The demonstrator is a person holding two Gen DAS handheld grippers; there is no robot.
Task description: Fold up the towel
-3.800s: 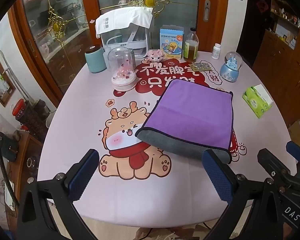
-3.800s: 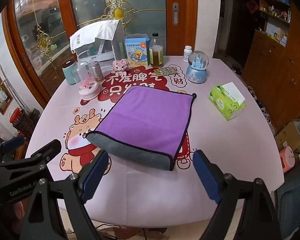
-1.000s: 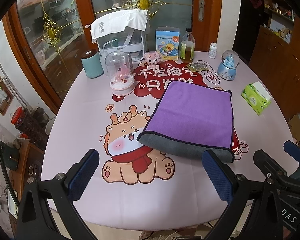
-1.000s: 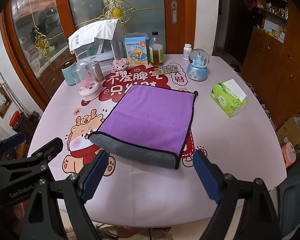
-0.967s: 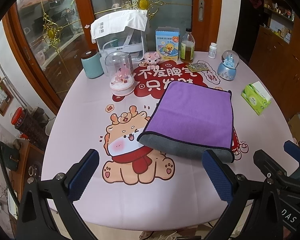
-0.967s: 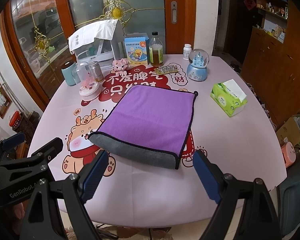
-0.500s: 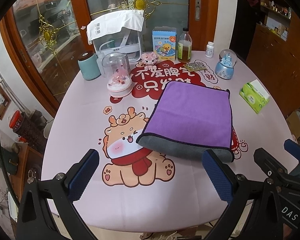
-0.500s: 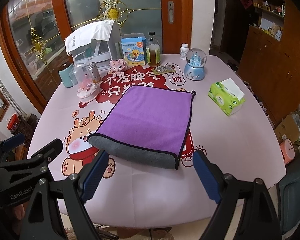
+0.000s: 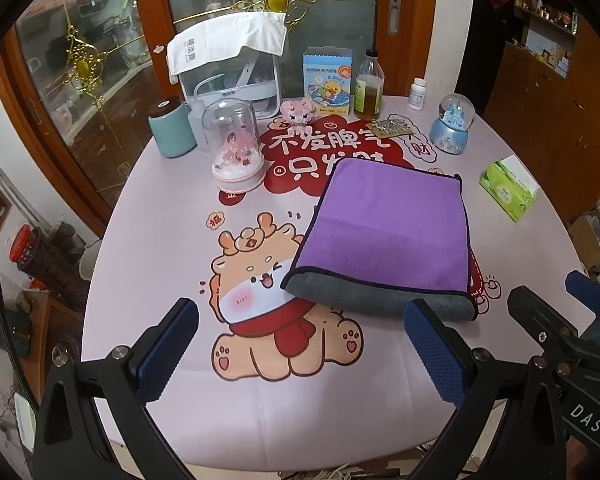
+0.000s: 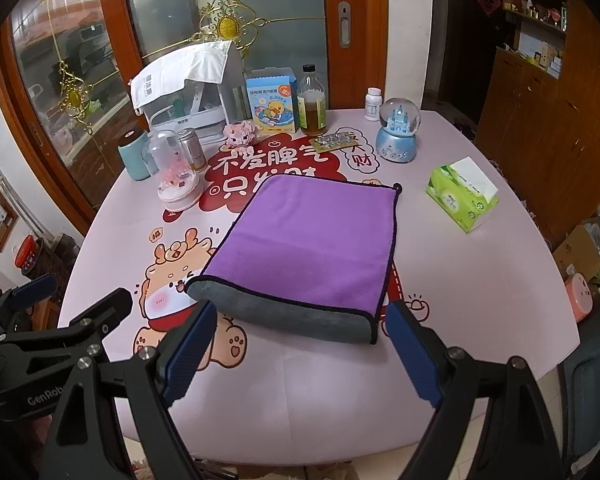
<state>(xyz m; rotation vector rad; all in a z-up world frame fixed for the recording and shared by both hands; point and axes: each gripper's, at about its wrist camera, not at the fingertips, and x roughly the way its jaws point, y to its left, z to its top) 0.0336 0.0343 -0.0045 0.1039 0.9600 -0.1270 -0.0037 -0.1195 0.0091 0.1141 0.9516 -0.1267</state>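
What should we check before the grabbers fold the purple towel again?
1. Towel lies flat on the table, purple side up, with a grey fold along its near edge: ok.
2. Left gripper open and holding nothing: ok.
3. Right gripper open and holding nothing: ok.
4. Nothing sits on the towel: ok.
5. Tissue pack and pink dome stand apart from the towel's sides: ok.
6. Towel's layers lined up underneath: cannot tell.
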